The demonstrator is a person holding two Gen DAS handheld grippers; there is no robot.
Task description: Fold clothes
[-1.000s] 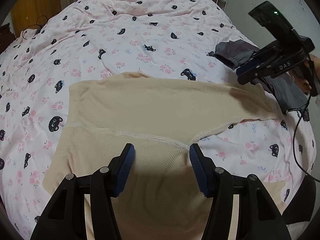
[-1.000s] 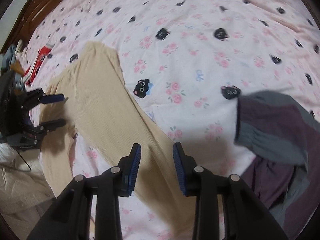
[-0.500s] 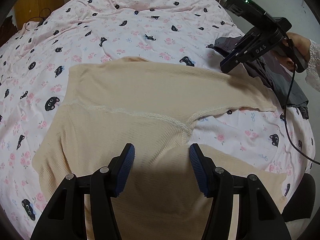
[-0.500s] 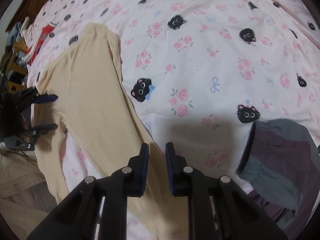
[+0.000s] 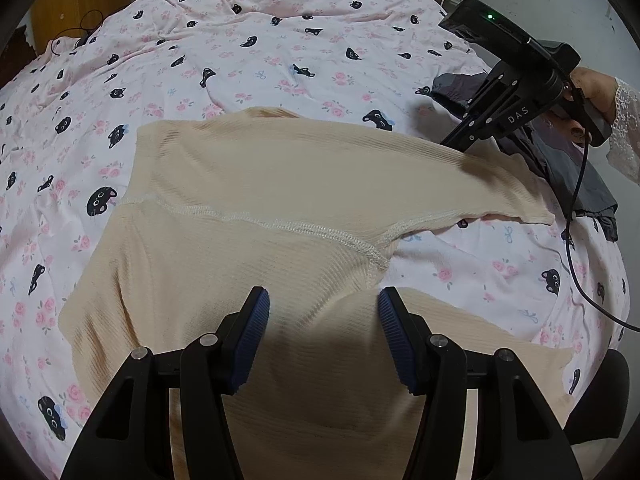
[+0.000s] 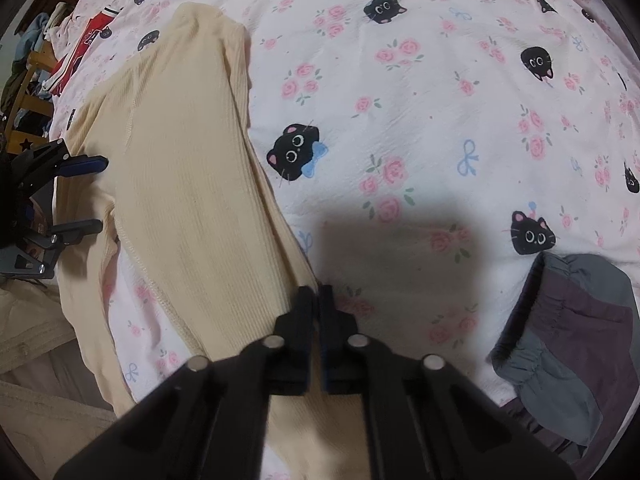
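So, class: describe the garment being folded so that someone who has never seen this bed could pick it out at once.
Start from the pink bedspread printed with black cat faces and roses. Spread across its near side lies the cream ribbed top, one long sleeve stretched toward the right gripper, which is shut on the sleeve's edge. Unlike the grey-and-purple garment beside it, it is plain, pale and one colour.

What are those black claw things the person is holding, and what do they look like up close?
They are two handheld grippers. The left gripper has black angular plastic fingers with silver screws and ribbed blue pads. The right gripper looks alike: a black body printed "DAS", a camera block with a green light, and a black cable trailing off. The hand holding it wears a white lace sleeve.
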